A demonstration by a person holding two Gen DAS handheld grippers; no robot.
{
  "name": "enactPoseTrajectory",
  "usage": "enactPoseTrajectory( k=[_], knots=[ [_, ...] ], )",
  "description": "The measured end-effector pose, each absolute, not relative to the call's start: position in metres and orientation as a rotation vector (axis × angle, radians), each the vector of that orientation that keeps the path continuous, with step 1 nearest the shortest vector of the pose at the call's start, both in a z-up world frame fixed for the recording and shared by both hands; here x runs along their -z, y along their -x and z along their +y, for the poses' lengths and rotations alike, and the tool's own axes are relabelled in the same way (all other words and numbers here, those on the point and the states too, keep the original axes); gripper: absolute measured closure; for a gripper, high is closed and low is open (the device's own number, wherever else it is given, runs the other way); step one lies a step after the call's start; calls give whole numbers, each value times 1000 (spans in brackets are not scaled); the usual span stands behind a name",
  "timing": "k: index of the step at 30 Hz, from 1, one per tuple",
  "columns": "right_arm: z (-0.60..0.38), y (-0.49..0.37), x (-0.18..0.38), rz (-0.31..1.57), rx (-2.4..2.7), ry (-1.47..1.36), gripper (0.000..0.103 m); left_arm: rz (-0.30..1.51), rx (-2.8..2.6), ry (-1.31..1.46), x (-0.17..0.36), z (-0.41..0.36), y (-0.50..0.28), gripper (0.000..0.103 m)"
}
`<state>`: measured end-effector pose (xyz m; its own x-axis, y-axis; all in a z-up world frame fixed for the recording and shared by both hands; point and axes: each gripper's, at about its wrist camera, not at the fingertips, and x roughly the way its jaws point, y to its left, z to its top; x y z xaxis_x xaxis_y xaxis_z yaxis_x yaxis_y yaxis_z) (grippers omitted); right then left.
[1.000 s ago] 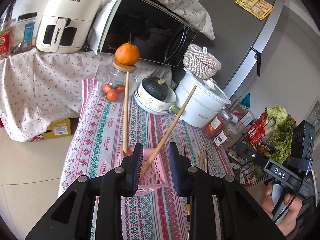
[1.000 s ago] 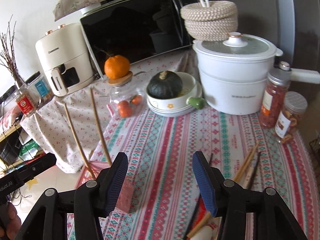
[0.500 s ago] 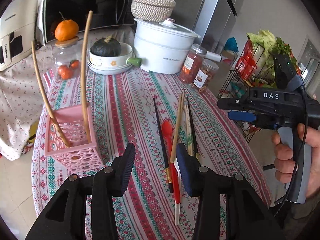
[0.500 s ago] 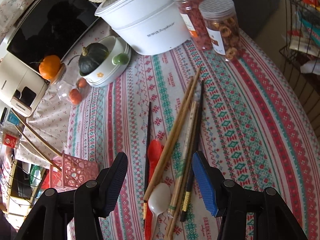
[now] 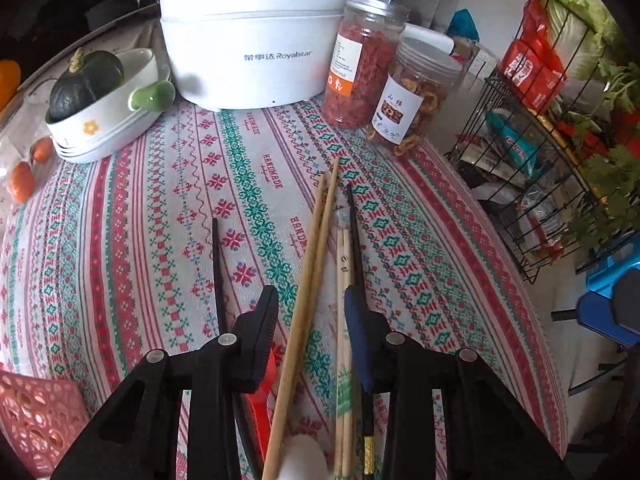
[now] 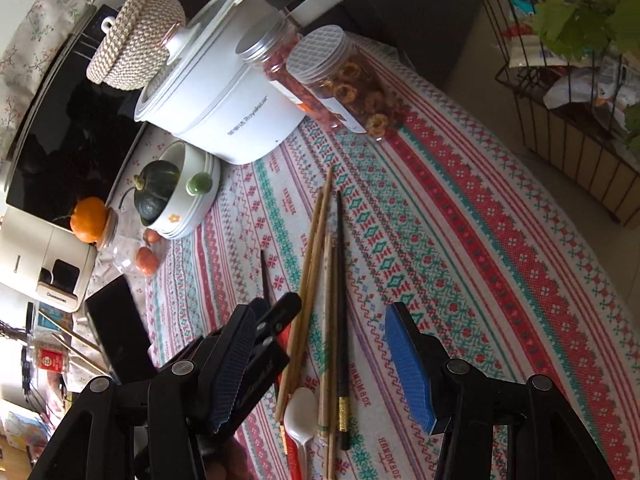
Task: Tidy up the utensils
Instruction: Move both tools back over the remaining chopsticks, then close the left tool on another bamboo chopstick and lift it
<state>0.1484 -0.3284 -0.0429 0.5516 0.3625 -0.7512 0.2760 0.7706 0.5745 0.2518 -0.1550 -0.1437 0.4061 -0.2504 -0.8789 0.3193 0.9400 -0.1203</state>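
While the left gripper (image 5: pixel 310 320) hangs low over the loose utensils on the table (image 5: pixel 140 208), its jaws are closing around the pair of tan wooden chopsticks (image 5: pixel 316 240), which pass between the pads; I cannot tell from the wrist view whether the pads already press on the wood, so I judge the grip not yet made. A second ago this same gripper stood over the pink basket (image 5: pixel 32 412) with two chopsticks leaning in it; half a second ago it was swinging across the cloth toward the pile. Now the basket sits at the lower left edge of its view, and the pile lies right under the jaws. That suggests one delivery is done and the next pick is starting.

Beside the tan pair lie paler chopsticks (image 5: pixel 342 264), a black chopstick (image 5: pixel 354 232), another black one (image 5: pixel 216 264) apart to the left, a red utensil (image 5: pixel 262 396) and a white plastic spoon (image 6: pixel 300 412).

The right gripper (image 6: pixel 324 364) hovers over the same pile with jaws well apart and nothing between the pads; compared with the earlier frames it has rolled and come nearer the table, the white cooker (image 6: pixel 224 108) now tilted in its view.
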Motion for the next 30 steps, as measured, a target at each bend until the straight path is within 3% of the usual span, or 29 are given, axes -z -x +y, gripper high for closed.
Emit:
enactPoseTrajectory(
  k=[5, 8, 17, 30],
  knots=[
    [-331, -152, 42, 1017, -86, -740, 44, 1198, 351, -85, 166, -167, -284, 82],
    [-324, -155, 40, 1018, -114, -706, 44, 1202, 354, -155, 171, -176, -287, 95],
    [-320, -162, 48, 1037, -110, -666, 44, 1079, 404, 31, 139, -143, -260, 96],
    [-293, -172, 69, 1125, -137, -606, 44, 1189, 470, 139, 166, -121, -215, 96]
  ],
)
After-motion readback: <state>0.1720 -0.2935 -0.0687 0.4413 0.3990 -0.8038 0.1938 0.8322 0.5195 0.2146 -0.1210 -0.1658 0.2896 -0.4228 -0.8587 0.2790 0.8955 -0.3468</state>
